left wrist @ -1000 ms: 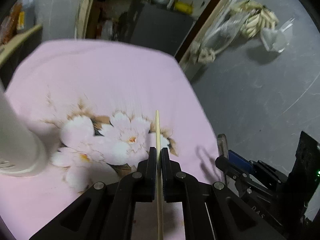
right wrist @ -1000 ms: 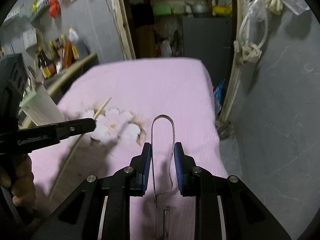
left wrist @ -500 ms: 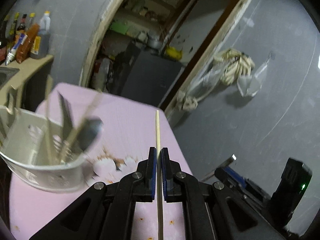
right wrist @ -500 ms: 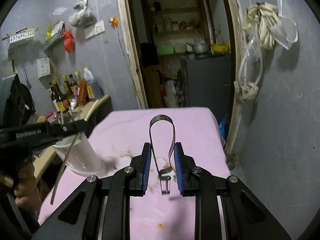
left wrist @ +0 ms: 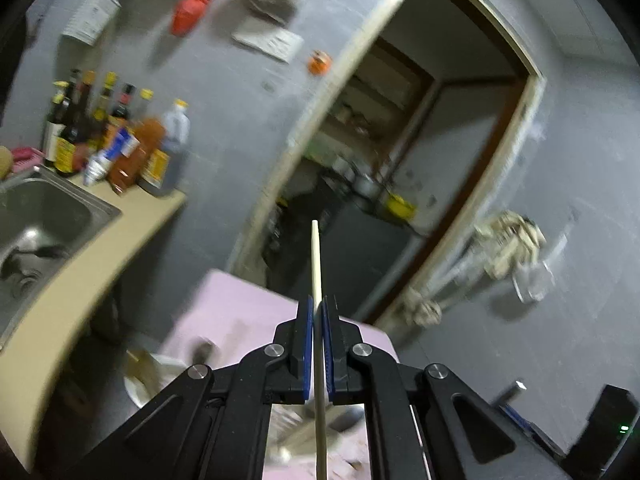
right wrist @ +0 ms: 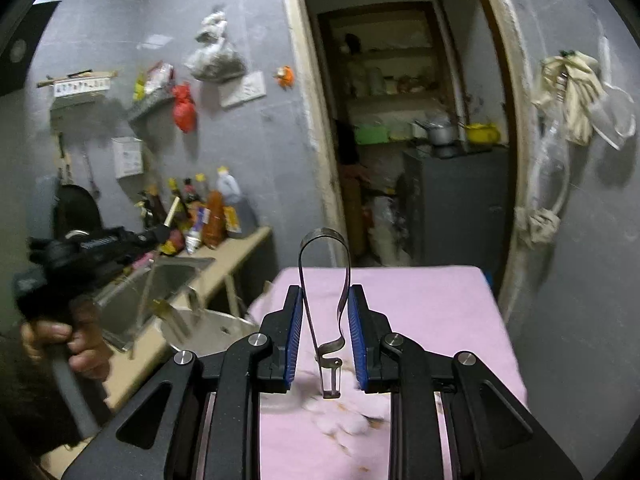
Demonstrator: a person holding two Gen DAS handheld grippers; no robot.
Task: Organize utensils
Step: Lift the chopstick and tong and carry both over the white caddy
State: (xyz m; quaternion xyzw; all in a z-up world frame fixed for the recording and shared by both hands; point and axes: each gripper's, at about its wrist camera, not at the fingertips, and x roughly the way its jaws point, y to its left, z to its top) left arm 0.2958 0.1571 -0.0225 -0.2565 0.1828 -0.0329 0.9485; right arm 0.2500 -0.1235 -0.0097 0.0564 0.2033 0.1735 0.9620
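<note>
My left gripper [left wrist: 317, 312] is shut on a pale wooden chopstick [left wrist: 316, 264] that points up and forward, raised high above the pink tablecloth [left wrist: 236, 312]. A white utensil holder [left wrist: 152, 376] sits blurred low at the left under it. My right gripper [right wrist: 325, 312] is shut on a metal looped tong-like utensil [right wrist: 325, 280], held above the pink tablecloth [right wrist: 420, 312]. In the right wrist view the left gripper [right wrist: 160, 236] and the hand on it show at left, above the white holder [right wrist: 212, 332] with utensils in it.
A steel sink [left wrist: 36, 216] in a beige counter [left wrist: 100, 248] lies left, with sauce bottles [left wrist: 120, 148] at its back. A doorway [right wrist: 400, 140] with shelves and a dark cabinet [right wrist: 452, 200] is behind the table. Bags hang on the grey wall [right wrist: 572, 100].
Both grippers have tilted and risen, so the views swing from the tablecloth up to the walls. The left gripper with the chopstick moved over the white holder. Both grips are unchanged.
</note>
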